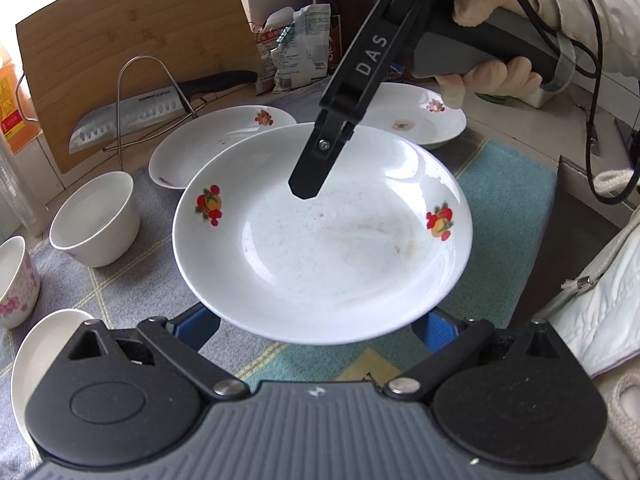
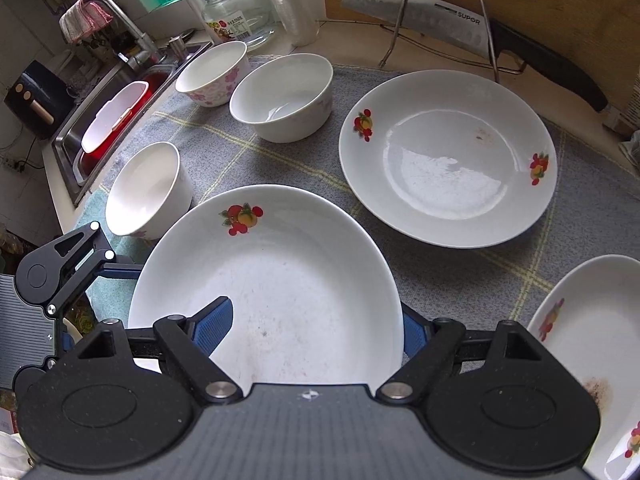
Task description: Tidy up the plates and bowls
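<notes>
A white plate with fruit decals (image 1: 320, 248) (image 2: 288, 280) hangs above the cloth mat between both grippers. My right gripper (image 2: 316, 328) is shut on its rim, one blue pad (image 2: 216, 320) lying inside the plate and the other behind the edge. In the left wrist view it comes down from the top, with one black finger (image 1: 308, 176) over the plate. My left gripper (image 1: 316, 328) has its jaws wide apart, and its blue fingers (image 1: 196, 328) run under the near rim, tips hidden. Two more decal plates (image 2: 448, 160) (image 2: 580, 360) and three white bowls (image 2: 148, 188) (image 2: 284, 96) (image 2: 212, 72) sit on the mat.
A knife (image 2: 440, 12) rests on a wire rack (image 2: 404, 12) against a bamboo board (image 1: 132, 48) at the back. A sink with a red tub (image 2: 116, 120), a glass jar (image 2: 236, 12) and a faucet lie past the bowls. A gloved hand (image 1: 492, 76) holds the right gripper's handle.
</notes>
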